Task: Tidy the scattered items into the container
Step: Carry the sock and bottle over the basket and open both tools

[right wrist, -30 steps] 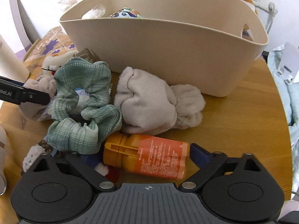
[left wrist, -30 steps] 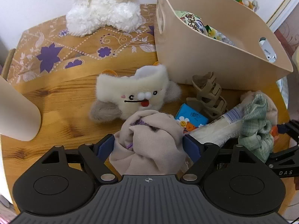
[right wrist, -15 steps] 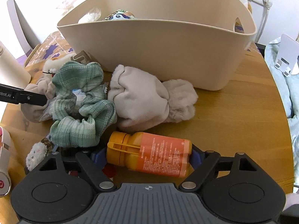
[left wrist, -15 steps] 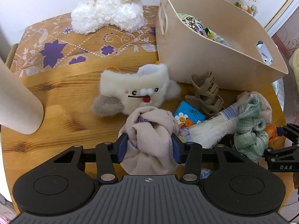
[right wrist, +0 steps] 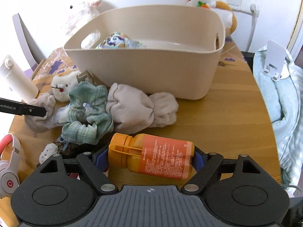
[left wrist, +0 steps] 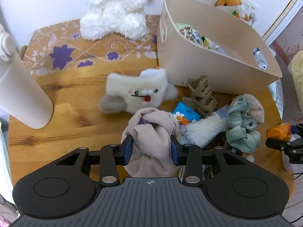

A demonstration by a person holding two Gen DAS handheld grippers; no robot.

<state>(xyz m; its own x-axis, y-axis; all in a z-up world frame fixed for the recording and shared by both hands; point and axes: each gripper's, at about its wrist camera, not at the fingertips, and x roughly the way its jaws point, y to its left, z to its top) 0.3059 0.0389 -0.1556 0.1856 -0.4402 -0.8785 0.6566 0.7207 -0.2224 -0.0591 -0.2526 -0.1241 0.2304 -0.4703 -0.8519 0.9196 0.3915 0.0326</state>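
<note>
My left gripper (left wrist: 151,148) is shut on a bunched beige cloth (left wrist: 151,132) and holds it above the wooden table (left wrist: 66,98). My right gripper (right wrist: 149,156) is shut on an orange bottle (right wrist: 151,156) lying sideways between its pads, lifted off the table. The beige container (right wrist: 151,71) stands behind, with snack packets inside; it also shows in the left wrist view (left wrist: 198,64). Loose on the table lie a green plaid scrunchie (right wrist: 87,113), a beige rolled cloth (right wrist: 140,109), a white plush pouch (left wrist: 140,94), a tan hair claw (left wrist: 202,96) and a blue packet (left wrist: 186,114).
A white bottle (left wrist: 20,92) stands at the left. A white plush toy (left wrist: 113,17) sits at the back, an orange hamster plush (right wrist: 212,1) behind the container. Headphones (right wrist: 9,170) lie at the front left. A light blue blanket (right wrist: 280,104) lies right of the table.
My left gripper closed on the beige cloth and rose with it. My right gripper closed on the orange bottle and lifted it, drawing back from the container.
</note>
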